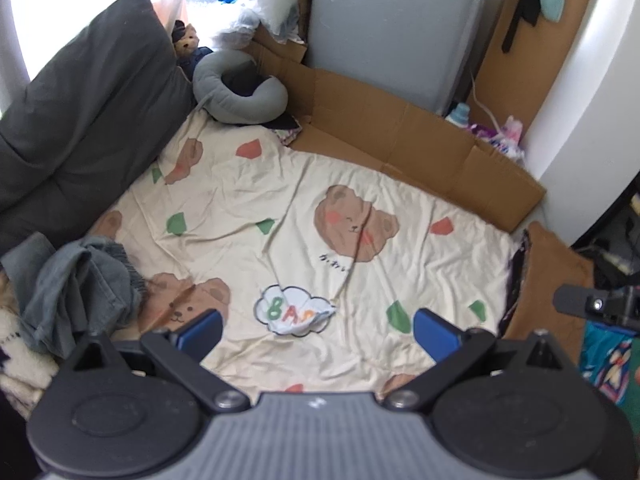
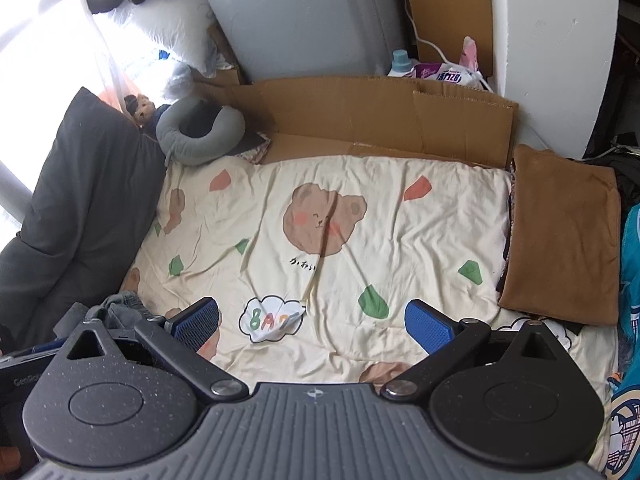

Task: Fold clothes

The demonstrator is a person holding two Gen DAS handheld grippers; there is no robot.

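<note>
Both your grippers hang open, holding nothing.

Your left gripper [image 1: 318, 330] has its blue pads [image 1: 202, 330] spread wide; your right gripper [image 2: 312, 320] matches it, pads [image 2: 428, 326] far apart, both tilted downward.

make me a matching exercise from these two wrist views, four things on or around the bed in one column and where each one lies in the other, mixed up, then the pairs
Things
1. crumpled grey garment
2. folded brown cloth
3. grey neck pillow
4. flattened cardboard

Places
A. far left corner of the bear sheet, beside the dark cushion
B. along the far edge of the sheet, against the grey cabinet
C. near left edge of the sheet, close to the left tongs
D. right edge of the sheet

Pairs: 1-C, 2-D, 3-A, 4-B
</note>
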